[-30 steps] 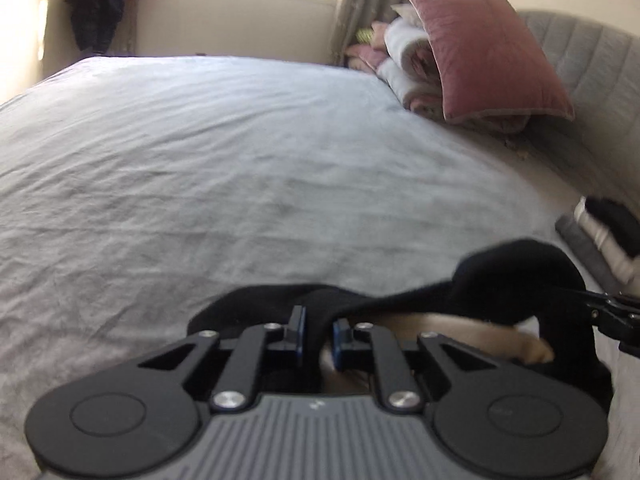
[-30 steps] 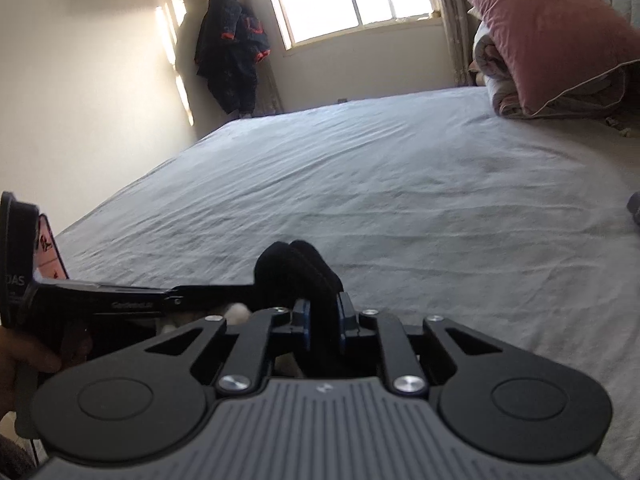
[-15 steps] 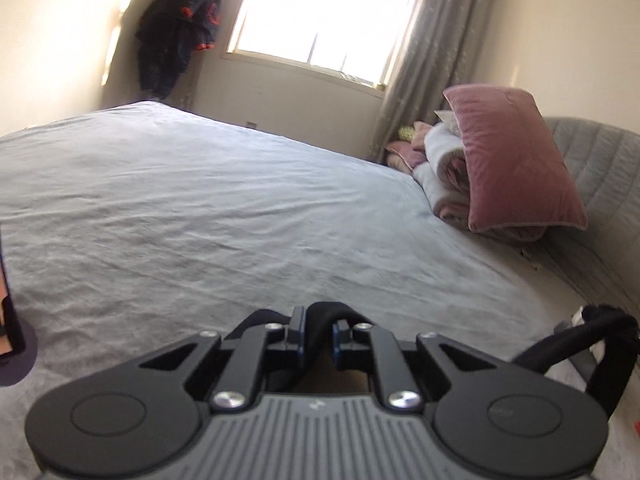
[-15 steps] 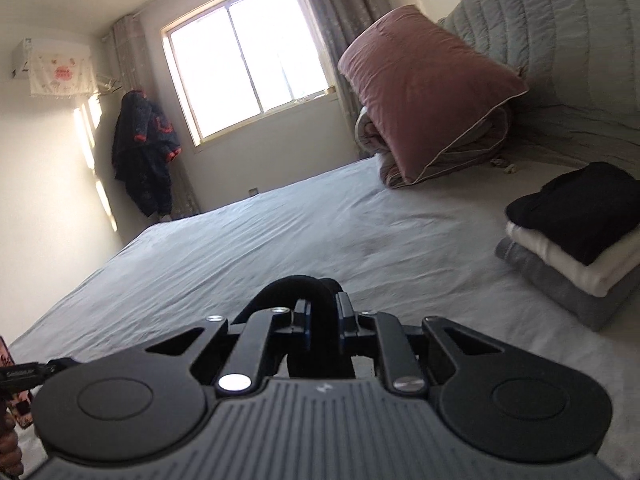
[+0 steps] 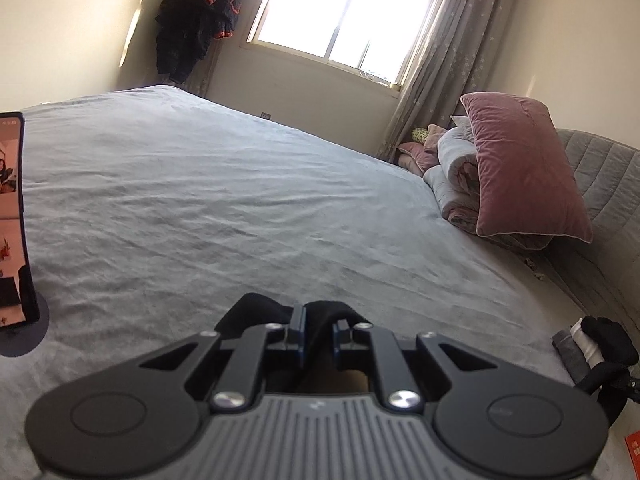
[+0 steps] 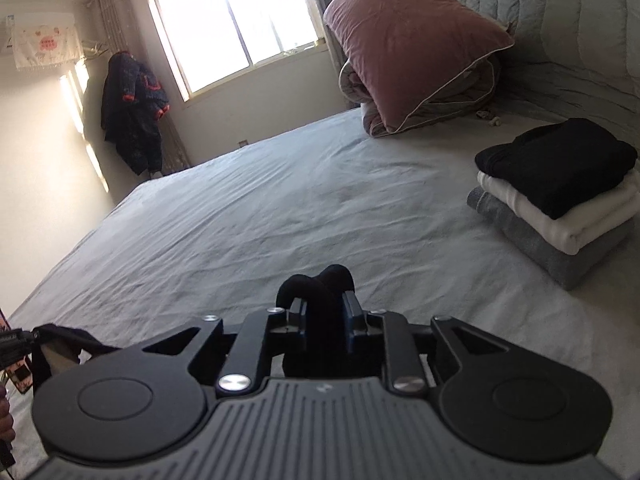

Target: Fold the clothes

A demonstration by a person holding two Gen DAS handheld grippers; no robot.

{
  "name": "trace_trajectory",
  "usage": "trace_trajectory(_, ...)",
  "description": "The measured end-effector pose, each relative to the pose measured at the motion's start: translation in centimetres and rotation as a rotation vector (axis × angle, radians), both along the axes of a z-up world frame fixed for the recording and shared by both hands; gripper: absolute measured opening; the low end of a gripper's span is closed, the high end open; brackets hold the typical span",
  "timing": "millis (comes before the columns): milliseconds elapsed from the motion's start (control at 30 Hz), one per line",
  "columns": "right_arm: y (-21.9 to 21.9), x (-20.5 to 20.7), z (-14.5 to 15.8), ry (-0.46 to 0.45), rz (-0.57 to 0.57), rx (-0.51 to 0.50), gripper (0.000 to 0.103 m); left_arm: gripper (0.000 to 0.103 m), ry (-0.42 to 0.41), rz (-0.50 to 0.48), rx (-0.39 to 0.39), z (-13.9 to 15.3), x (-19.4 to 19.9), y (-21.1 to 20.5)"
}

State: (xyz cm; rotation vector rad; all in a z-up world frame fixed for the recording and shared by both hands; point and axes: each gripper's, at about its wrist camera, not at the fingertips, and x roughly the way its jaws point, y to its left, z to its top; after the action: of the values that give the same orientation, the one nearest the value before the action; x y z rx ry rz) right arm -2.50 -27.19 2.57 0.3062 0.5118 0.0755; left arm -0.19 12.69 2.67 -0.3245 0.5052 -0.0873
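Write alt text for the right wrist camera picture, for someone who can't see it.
The right gripper has a bunched black garment between its jaws, which are opening, above a grey bed. To the right sits a stack of folded clothes, black on white on grey, with a pink pillow behind.

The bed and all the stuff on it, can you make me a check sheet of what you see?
Surface: grey bedsheet, wrinkled.
Job's things: black garment gripped by both tools; folded pile, black on white on grey.
Clutter: pink pillow leaning on rolled bedding; phone on a stand.
Grippers: left tool shut on the black garment; right tool jaws opening, cloth between them.
Cables: nothing seen.
Surroundings: bright window, curtain, dark coat hanging.
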Motion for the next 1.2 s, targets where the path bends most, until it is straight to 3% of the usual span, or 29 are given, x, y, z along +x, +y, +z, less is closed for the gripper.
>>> trace_trajectory(33, 0.5, 0.0, -0.1, 0.004, 0.023, -0.009, 0.045, 0.012, 0.007, -0.006, -0.002, -0.1, 0.2, 0.0)
trace_trajectory(67, 0.9, 0.0, -0.3, 0.007, 0.047, -0.017, 0.048, 0.012, 0.015, -0.012, -0.004, -0.2, 0.3, -0.1)
trace_trajectory(300, 5.1, 0.5, -0.9, 0.010, 0.194, -0.120, 0.050, 0.015, 0.087, -0.020, 0.043, -1.1, 1.9, -0.5)
trace_trajectory(400, 6.3, 0.7, -0.9, -0.005, 0.241, -0.142, 0.053, 0.023, 0.115, -0.025, 0.076, -1.5, 2.5, -0.6)
trace_trajectory(500, 7.4, 1.0, -0.9, -0.022, 0.304, -0.138, 0.054, 0.024, 0.114, -0.034, 0.097, -1.7, 2.9, -0.5)
trace_trajectory(833, 13.2, 1.7, -2.2, -0.039, 0.544, -0.195, 0.054, 0.029, 0.083, -0.093, 0.233, -2.1, 4.1, -2.4)
trace_trajectory(1100, 16.3, 2.5, -4.2, -0.021, 0.612, -0.236, 0.054, 0.030, 0.099, -0.102, 0.254, -2.9, 5.1, -3.2)
trace_trajectory(1167, 16.7, 2.4, -4.7, -0.013, 0.628, -0.254, 0.048, 0.025, 0.102, -0.105, 0.252, -2.9, 5.2, -3.3)
trace_trajectory(1200, 17.0, 2.3, -4.9, -0.006, 0.640, -0.268, 0.037, 0.019, 0.101, -0.104, 0.249, -2.9, 5.2, -3.3)
